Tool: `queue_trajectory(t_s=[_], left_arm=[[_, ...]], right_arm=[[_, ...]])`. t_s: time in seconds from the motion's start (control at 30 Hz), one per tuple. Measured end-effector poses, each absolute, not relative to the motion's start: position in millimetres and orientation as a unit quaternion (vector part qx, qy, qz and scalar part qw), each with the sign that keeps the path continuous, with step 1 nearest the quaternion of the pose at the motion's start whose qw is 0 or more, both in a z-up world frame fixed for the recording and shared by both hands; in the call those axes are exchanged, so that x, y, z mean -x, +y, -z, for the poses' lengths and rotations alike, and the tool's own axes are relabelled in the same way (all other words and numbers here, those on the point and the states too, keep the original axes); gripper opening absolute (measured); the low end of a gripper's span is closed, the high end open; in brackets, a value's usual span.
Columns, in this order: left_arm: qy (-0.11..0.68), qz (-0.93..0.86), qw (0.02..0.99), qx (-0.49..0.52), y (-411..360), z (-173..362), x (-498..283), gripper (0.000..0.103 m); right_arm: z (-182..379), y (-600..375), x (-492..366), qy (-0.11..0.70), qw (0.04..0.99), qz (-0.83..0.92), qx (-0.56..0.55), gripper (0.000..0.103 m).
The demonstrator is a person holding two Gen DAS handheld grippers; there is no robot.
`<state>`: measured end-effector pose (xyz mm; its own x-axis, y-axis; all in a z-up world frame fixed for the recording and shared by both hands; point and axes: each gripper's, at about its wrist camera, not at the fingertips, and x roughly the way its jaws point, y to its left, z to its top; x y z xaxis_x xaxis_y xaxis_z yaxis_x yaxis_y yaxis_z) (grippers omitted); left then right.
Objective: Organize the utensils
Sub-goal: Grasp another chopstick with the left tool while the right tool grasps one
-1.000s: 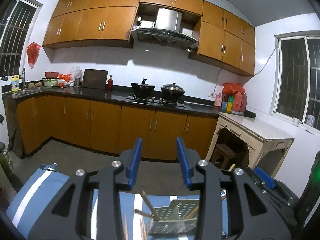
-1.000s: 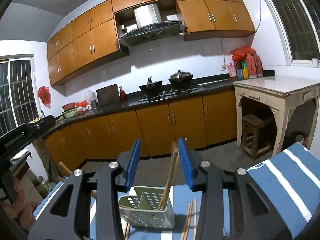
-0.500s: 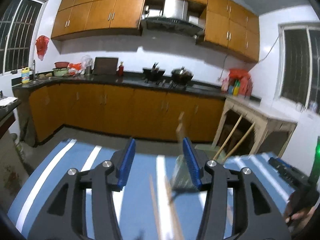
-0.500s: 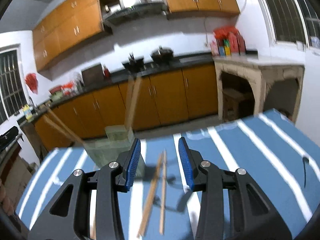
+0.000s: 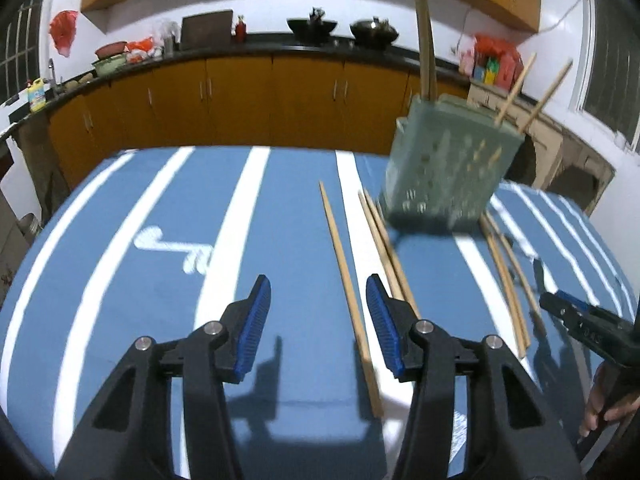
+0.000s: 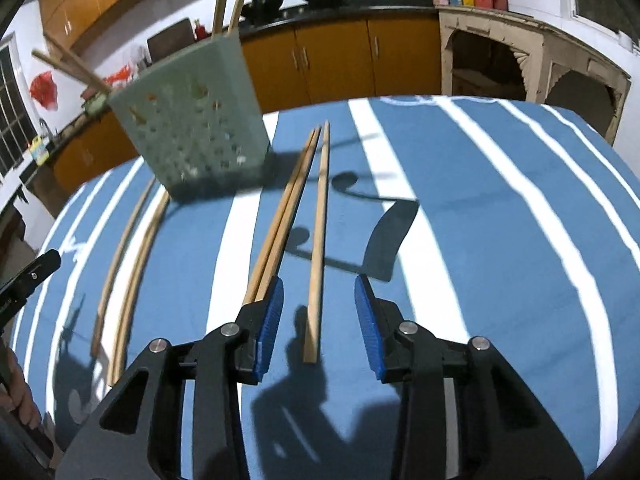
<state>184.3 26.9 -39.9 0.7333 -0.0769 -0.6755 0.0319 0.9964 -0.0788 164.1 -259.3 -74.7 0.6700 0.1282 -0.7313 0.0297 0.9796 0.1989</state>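
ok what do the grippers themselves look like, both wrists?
Left gripper and right gripper look identical: matte black angular linkage arms with triangular cutouts, silver round pivot screws, and two narrow fingers faced with ribbed blue pads. No cables show on them. The other unit's black body, seen from the left wrist, carries small pale lettering, too blurred to read. Bare fingers grip its handle; no sleeve shows.

no readable text; faint marks on the right gripper (image 5: pixel 588 330) are too blurred.
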Motion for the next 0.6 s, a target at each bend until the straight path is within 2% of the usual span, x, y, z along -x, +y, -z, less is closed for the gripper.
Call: queue_trajectory(t_s=[0.3, 0.43, 0.53, 0.6], left_arm=[[0.401, 0.035, 0.914, 0.044, 14.3, 63.1, -196.1, 0.049], [0.410, 0.037, 0.910, 0.044, 6.4, 69.3, -198.2, 0.048], [0.418, 0.034, 0.907, 0.030, -1.6, 74.8, -200.8, 0.041], [0.426, 0.029, 0.904, 0.026, -3.9, 79.3, -202.1, 0.033]], right_arm=[[82.5, -256.7, -165.1, 0.414, 0.907, -0.016, -0.073, 0.028], [83.4, -254.2, -164.7, 0.416, 0.907, -0.011, -0.067, 0.027], [83.5, -253.3, -165.5, 0.417, 0.907, -0.008, -0.062, 0.027], [83.8, -253.3, -165.3, 0.417, 0.907, -0.007, -0.062, 0.026]])
